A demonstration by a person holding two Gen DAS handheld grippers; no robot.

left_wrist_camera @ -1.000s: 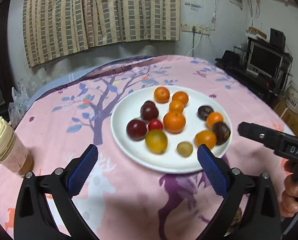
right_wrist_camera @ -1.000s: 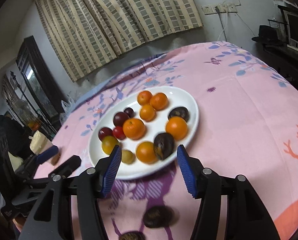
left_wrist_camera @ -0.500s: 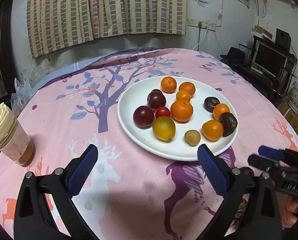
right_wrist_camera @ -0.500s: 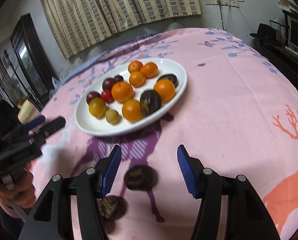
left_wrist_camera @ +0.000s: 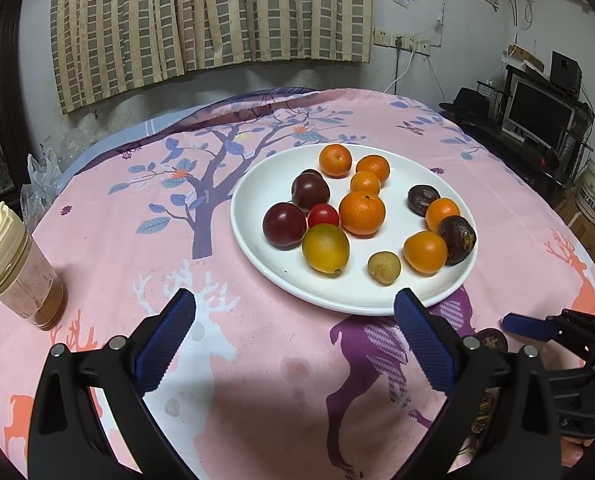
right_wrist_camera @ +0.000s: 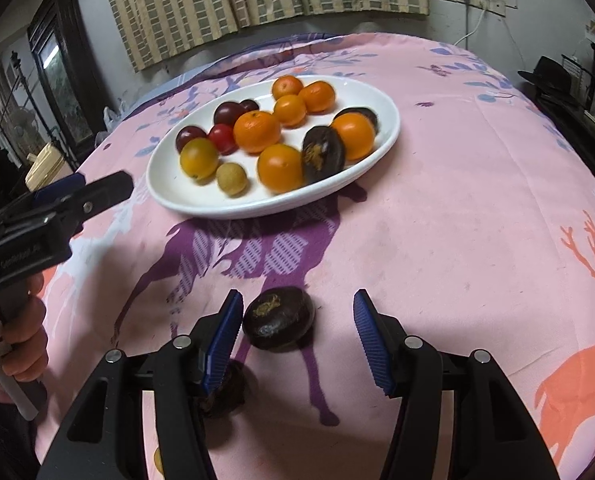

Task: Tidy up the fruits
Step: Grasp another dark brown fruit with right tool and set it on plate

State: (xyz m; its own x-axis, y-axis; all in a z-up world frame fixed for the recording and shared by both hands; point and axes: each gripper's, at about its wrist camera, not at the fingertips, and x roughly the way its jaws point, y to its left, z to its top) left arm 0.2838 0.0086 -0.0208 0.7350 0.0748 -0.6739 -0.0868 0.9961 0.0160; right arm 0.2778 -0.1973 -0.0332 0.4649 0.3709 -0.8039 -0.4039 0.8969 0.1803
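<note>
A white plate point(left_wrist_camera: 257, 184) point(right_wrist_camera: 381, 96) on the pink tablecloth holds several oranges, plums, a red tomato, a longan and dark passion fruits. A loose dark passion fruit point(right_wrist_camera: 278, 317) lies on the cloth between the fingers of my right gripper point(right_wrist_camera: 297, 336), close to the left finger; the gripper is open. A second dark fruit point(right_wrist_camera: 227, 390) lies partly hidden under its left finger. My left gripper point(left_wrist_camera: 293, 340) is open and empty, in front of the plate. The right gripper also shows in the left wrist view point(left_wrist_camera: 553, 330), beside a dark fruit point(left_wrist_camera: 491, 339).
A jar with a cream lid point(left_wrist_camera: 15, 268) stands at the table's left edge. Curtains and a wall lie behind the table. A monitor and shelves point(left_wrist_camera: 537, 112) stand at the far right. The left gripper point(right_wrist_camera: 57, 200) shows at left in the right wrist view.
Both grippers pulled back from the plate. My right gripper lowered toward the loose dark fruit, which now sits between its fingers. Both stayed open.
</note>
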